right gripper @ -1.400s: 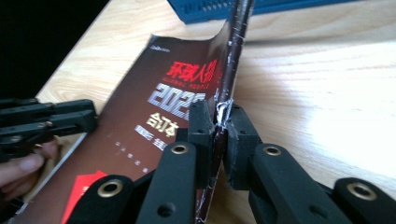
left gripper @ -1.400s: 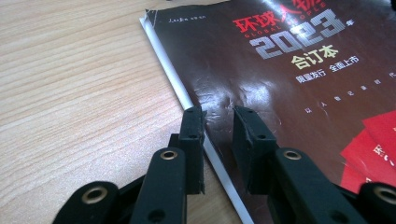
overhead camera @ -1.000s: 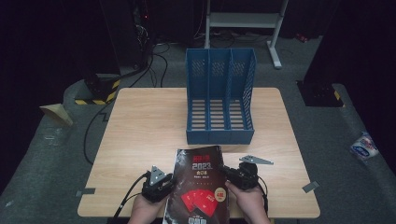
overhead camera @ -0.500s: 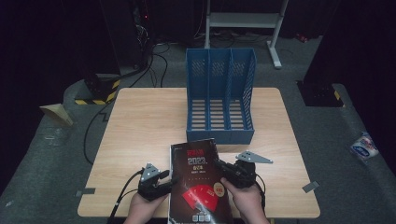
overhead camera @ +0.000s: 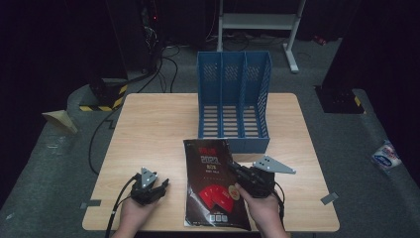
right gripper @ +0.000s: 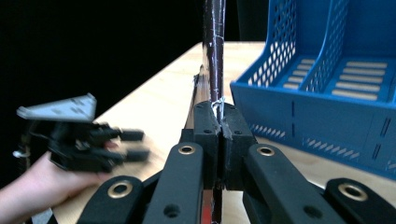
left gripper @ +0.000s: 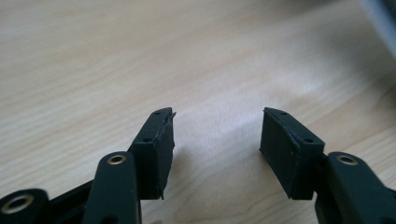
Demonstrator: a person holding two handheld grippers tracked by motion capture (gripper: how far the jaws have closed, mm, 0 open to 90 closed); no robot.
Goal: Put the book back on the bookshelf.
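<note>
Magazine (overhead camera: 214, 184), dark-covered with red print, is lying near the front edge of the worktop (overhead camera: 153, 124), a little right of the middle, with its far end pointing toward the blue file rack (overhead camera: 233, 99). Its near end is reaching almost to the worktop's front edge. The right gripper (overhead camera: 236, 171) is sitting at the magazine's right edge, and in the right gripper view the jaws are pressing together on that edge, with the magazine (right gripper: 212, 51) showing edge-on as a thin dark strip running up from between them. The person's right hand (overhead camera: 262, 210) is coming in over the front edge, wrapped around the gripper's handle.

The left gripper (overhead camera: 161, 184) is resting near the front edge, left of the magazine and apart from it, gripped by the left hand (overhead camera: 133, 213). In the left gripper view its jaws are standing wide apart over bare wood, gripping nothing. The same gripper (right gripper: 135, 144) is showing at the left of the right gripper view, slightly blurred.

The file rack is standing toward the back of the worktop, just beyond the magazine's far end, its three compartments opening upward.
</note>
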